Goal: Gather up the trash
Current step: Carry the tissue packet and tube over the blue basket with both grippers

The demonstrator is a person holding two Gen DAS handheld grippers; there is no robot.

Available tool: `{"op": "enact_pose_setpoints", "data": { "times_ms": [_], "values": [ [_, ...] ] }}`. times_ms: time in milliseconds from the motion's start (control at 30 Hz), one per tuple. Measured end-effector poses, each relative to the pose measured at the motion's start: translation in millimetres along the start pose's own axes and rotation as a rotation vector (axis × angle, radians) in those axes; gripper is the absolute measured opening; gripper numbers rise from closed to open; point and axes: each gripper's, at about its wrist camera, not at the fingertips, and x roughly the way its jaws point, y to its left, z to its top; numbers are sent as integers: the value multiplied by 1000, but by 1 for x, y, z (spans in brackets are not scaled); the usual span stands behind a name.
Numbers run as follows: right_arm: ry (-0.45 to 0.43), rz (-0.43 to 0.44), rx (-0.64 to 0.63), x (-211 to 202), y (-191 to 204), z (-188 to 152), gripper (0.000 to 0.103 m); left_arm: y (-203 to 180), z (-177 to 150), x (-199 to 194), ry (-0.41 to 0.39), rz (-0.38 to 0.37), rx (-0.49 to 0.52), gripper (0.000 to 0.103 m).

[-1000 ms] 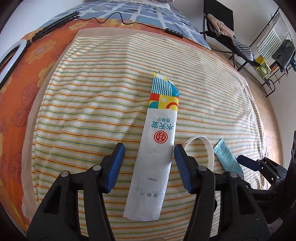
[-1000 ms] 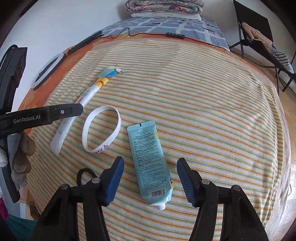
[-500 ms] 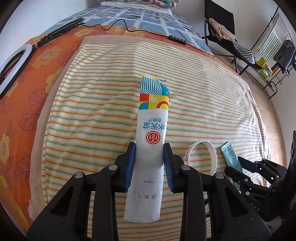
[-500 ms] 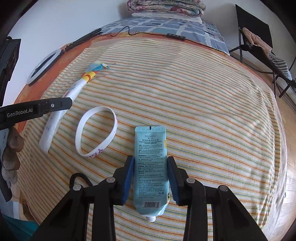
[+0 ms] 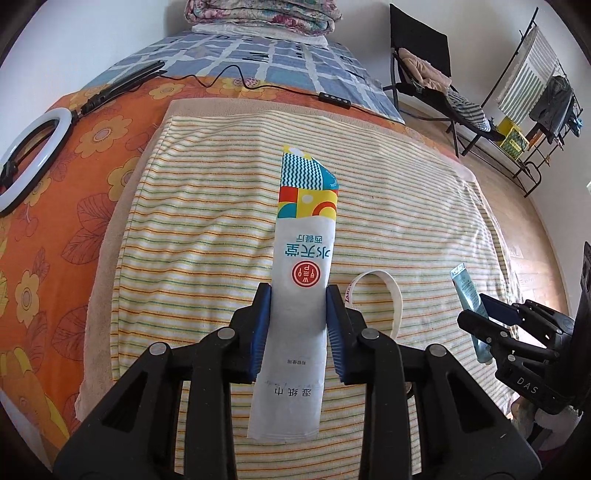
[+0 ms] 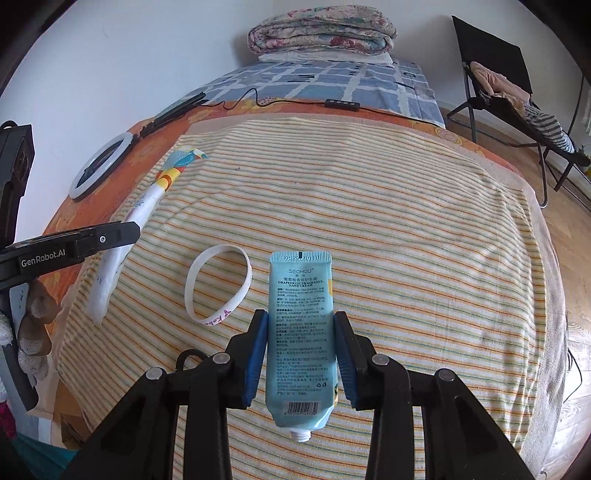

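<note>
My left gripper is shut on a long white paper wrapper with a colourful patterned end, lifted off the striped towel. My right gripper is shut on a light blue hand cream tube, cap end toward me, raised above the towel. A white rubber wristband lies flat on the towel between the two items; it also shows in the left wrist view. The right gripper and the tube show at the right of the left wrist view. The wrapper shows at the left of the right wrist view.
The towel covers an orange floral sheet on a bed. A ring light and a cable with a remote lie at the far side. Folded quilts sit at the head. A black chair and a clothes rack stand to the right.
Both grippers closed from open, the left on the wrapper and the right on the tube, and then rose from the towel with them. The wristband has not moved.
</note>
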Motion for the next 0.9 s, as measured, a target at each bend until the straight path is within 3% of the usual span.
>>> {"op": "enact_pose_setpoints", "data": {
  "times_ms": [433,900],
  "values": [
    [-63,44,4,-62,20,-27,36,-17,-39,-64,-46,-40,46,29],
    [-81,116,29,-113,27,-91,36,-24,-111,-119,-47,-64,75,29]
  ]
}}
